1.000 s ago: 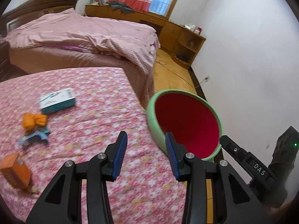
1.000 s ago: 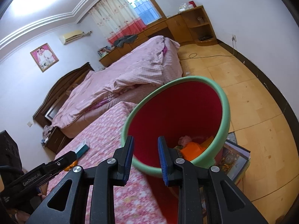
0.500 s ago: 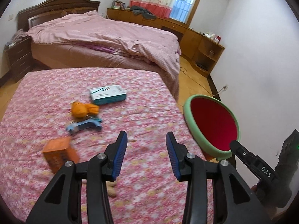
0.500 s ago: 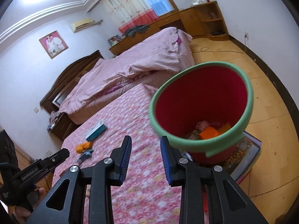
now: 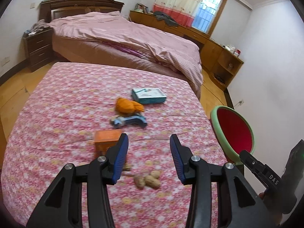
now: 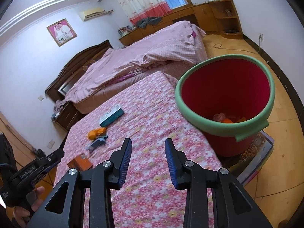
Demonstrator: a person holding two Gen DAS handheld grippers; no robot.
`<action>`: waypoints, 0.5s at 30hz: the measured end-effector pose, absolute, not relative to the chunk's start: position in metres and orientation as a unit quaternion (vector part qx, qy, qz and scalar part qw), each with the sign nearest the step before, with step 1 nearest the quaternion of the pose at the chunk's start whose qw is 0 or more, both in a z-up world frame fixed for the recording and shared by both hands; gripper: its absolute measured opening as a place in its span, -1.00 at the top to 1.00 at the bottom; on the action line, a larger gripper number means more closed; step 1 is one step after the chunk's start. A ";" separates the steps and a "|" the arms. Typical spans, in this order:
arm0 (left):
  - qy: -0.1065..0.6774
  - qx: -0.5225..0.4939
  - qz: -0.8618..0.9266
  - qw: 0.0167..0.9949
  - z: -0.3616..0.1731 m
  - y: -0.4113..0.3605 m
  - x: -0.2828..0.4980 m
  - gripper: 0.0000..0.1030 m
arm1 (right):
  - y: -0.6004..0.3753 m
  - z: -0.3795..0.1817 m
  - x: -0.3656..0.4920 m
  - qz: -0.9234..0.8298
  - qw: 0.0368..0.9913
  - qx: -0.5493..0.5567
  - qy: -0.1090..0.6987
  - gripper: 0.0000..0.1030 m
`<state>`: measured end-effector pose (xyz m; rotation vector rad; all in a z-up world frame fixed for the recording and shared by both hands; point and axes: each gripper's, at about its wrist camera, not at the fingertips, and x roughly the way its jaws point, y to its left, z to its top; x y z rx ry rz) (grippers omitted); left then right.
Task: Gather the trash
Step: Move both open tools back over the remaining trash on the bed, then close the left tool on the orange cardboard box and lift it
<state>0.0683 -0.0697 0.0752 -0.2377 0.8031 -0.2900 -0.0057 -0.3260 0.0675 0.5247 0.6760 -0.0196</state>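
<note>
Pink floral cloth [image 5: 76, 98]: covers the low flat surface in front of both grippers and carries all the loose trash; seen from the right wrist too [image 6: 152, 117].
Bed [image 5: 133, 38]: beyond the far edge of the cloth, under a rumpled pink cover, with a dark wooden headboard.
Bin [image 6: 226, 102]: red inside, with a green padded rim, standing on the floor just beside the right edge of the cloth; scraps of orange and pink lie at its bottom. From the left wrist it shows at the right [image 5: 235, 133].
Left gripper [image 5: 149, 156]: hangs above the near part of the cloth, jaws opening, nothing between them.
Right gripper [image 6: 148, 164]: hangs over the cloth near the bin, jaws opening, nothing between them.
Teal and white box [image 5: 148, 95]: lies flat, farthest of the trash from the grippers; also seen from the right wrist [image 6: 111, 116].
Orange wrapper [image 5: 128, 105]: crumpled, just in front of the teal box.
Blue plastic piece [image 5: 129, 122]: lies just in front of the wrapper.
Orange box [image 5: 106, 139]: nearer still, partly hidden behind the left finger of the left gripper.
Peanuts [image 5: 148, 179]: a small cluster in their shells, on the cloth below the left gripper's open gap, blurred.
</note>
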 end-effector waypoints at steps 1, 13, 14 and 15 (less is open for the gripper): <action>0.388 -0.117 -0.136 0.904 0.075 -0.066 0.068 0.09 | -0.324 0.067 -0.006 -0.008 0.910 0.254 0.328 0.25; 0.398 -0.131 -0.104 0.902 0.054 -0.034 0.071 -0.15 | -0.307 0.062 0.000 -0.009 0.907 0.241 0.345 0.16; 0.400 -0.132 -0.104 0.901 0.051 -0.033 0.071 -0.19 | -0.307 0.061 0.001 -0.010 0.906 0.241 0.347 0.16; 0.403 -0.133 -0.106 0.899 0.049 -0.033 0.072 -0.20 | -0.307 0.060 0.002 -0.011 0.906 0.241 0.349 0.15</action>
